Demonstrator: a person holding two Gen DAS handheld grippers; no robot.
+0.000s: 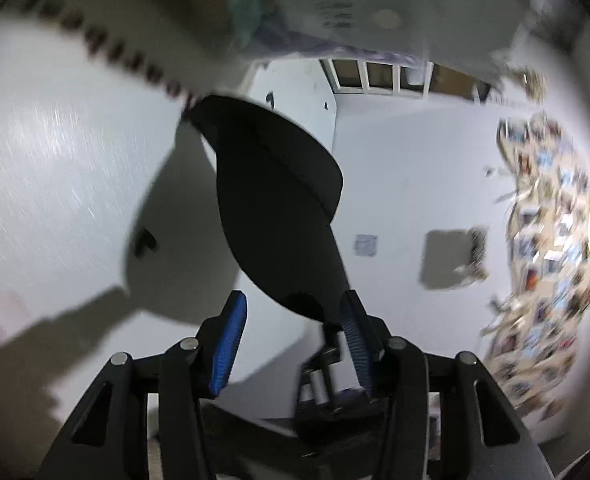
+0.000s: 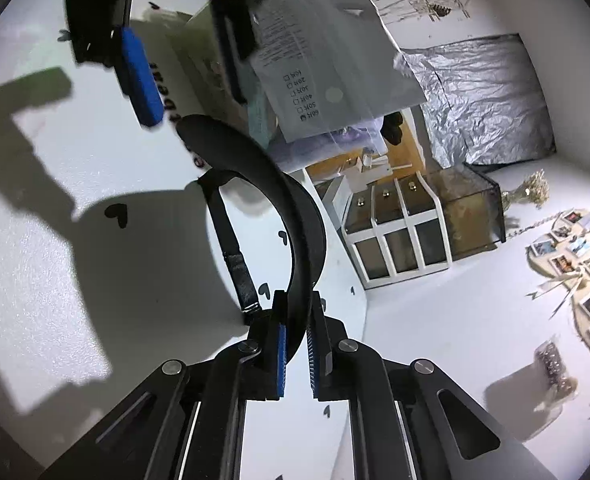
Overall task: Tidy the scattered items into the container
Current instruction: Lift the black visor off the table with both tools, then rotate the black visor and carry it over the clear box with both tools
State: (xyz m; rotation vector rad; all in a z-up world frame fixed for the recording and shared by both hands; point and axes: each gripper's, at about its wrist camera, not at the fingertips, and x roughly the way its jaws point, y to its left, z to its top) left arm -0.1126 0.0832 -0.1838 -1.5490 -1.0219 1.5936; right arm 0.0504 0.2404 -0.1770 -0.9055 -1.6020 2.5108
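Observation:
A black cap (image 2: 295, 216) with a buckled back strap hangs in front of a white container (image 2: 55, 260) that has small black hearts and black lettering on it. My right gripper (image 2: 295, 344) is shut on the cap's rim. In the left wrist view the cap (image 1: 275, 208) fills the middle, and its lower end sits between the blue pads, close to the right one. My left gripper (image 1: 291, 344) is open around it, not pinching. The right wrist view shows the left gripper (image 2: 187, 64) above the cap, fingers wide apart.
A printed paper sheet (image 2: 327, 72) and a clear bag hang near the top. Behind stand a small white-framed drawer cabinet (image 2: 399, 240) and a crinkled silver sheet (image 2: 487, 100). Many photos (image 1: 547, 240) cover the surface at the right.

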